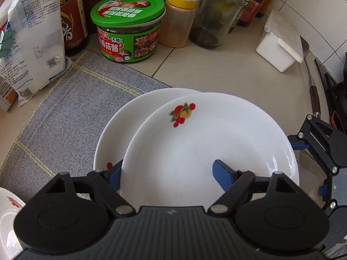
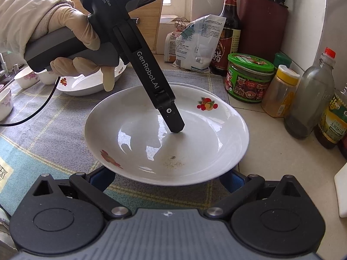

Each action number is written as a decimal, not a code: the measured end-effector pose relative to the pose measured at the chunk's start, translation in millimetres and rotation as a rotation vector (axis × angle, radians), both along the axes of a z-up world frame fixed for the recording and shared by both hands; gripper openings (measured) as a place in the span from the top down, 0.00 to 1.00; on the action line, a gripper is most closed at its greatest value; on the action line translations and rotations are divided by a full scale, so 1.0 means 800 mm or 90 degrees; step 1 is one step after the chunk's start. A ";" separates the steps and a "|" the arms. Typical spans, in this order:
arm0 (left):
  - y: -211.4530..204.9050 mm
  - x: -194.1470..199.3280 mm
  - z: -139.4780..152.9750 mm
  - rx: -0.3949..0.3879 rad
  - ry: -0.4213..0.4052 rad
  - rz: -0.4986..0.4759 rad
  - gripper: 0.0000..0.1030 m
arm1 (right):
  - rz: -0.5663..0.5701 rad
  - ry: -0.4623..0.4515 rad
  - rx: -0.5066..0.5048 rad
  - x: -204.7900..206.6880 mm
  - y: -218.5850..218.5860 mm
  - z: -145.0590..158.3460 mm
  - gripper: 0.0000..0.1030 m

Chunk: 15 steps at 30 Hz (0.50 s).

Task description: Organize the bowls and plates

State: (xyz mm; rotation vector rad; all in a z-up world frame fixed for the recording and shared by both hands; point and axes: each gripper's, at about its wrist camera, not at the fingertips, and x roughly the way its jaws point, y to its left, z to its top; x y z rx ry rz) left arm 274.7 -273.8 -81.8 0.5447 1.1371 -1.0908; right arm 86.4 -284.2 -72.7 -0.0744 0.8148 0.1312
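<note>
I have the top plate (image 1: 195, 147) lifted and tilted above the grey mat (image 1: 65, 112), overlapping a second plate (image 1: 112, 134) that lies on the mat just behind and to its left. My left gripper (image 1: 169, 175) is spread wide and straddles the plate's near edge: one blue pad (image 1: 223, 178) sits inside the dish and the other pad (image 1: 113, 173) is outside it, partly hidden behind the left rim. I cannot tell whether either pad actually presses on the china. From the right wrist camera the same plate (image 2: 151, 143) fills the middle of the view, fruit print on its far rim and a few dark specks near its centre, with the left gripper (image 2: 173, 125) coming down from above and its tip touching the inner surface. My right gripper (image 2: 167, 178) is also spread, both fingers poking beneath the near rim. Past the mat, on the tiled counter, a green jar (image 1: 130, 28) stands among bottles.
</note>
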 end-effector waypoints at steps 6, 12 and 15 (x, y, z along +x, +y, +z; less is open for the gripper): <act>-0.005 0.005 -0.004 0.020 -0.005 -0.006 0.19 | -0.010 0.012 -0.004 0.004 0.001 0.003 0.00; -0.008 0.006 -0.005 0.026 -0.005 -0.011 0.19 | -0.011 0.019 -0.005 0.005 0.003 0.003 0.00; -0.010 0.005 -0.004 0.034 -0.008 -0.019 0.18 | -0.011 0.021 -0.004 0.005 0.003 0.004 0.00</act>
